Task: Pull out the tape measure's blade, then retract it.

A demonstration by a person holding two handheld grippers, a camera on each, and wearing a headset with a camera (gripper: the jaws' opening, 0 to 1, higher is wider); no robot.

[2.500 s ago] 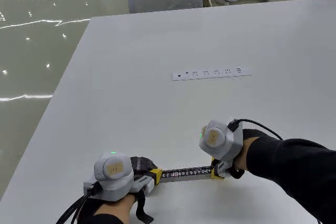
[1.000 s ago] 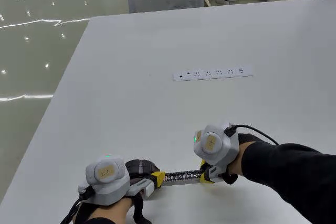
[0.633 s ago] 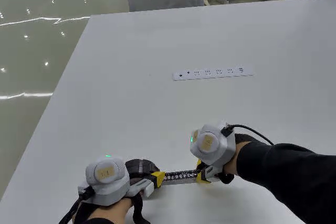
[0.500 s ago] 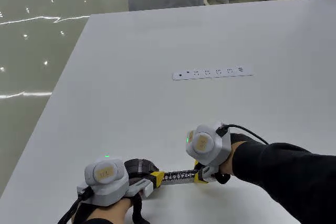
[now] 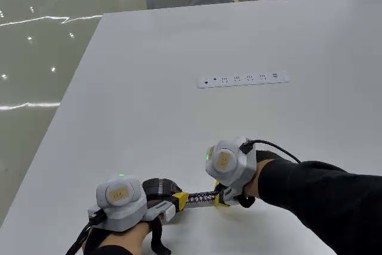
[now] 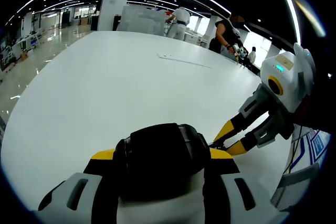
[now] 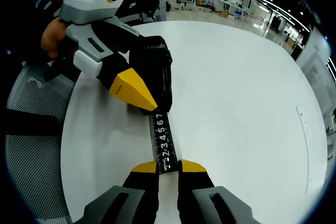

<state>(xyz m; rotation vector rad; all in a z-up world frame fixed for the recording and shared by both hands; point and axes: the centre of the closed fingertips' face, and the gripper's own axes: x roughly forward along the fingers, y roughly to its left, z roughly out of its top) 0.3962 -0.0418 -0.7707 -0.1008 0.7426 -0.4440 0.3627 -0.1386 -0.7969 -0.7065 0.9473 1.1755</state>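
The black tape measure case (image 5: 159,190) (image 6: 157,156) (image 7: 156,72) rests on the white table near its front edge, with my left gripper (image 5: 170,200) (image 6: 163,182) shut on it. A short length of blade (image 5: 200,197) (image 7: 160,140) with printed numbers runs from the case to the right. My right gripper (image 5: 219,200) (image 7: 166,169) is shut on the blade's free end. In the left gripper view the right gripper (image 6: 231,137) comes in from the right with its yellow tips (image 6: 224,129) at the case. In the right gripper view the left gripper's yellow fingertip (image 7: 132,90) presses against the case.
A white power strip (image 5: 243,79) (image 6: 184,61) lies flat at mid-table, well beyond both grippers. The table's left edge (image 5: 59,123) drops to a glossy floor. People stand past the far edge (image 6: 181,17). A mesh chair (image 7: 31,129) sits below the table in the right gripper view.
My right gripper has moved left toward the case over the frames, and the exposed blade has grown shorter. The left gripper and case have stayed about where they were.
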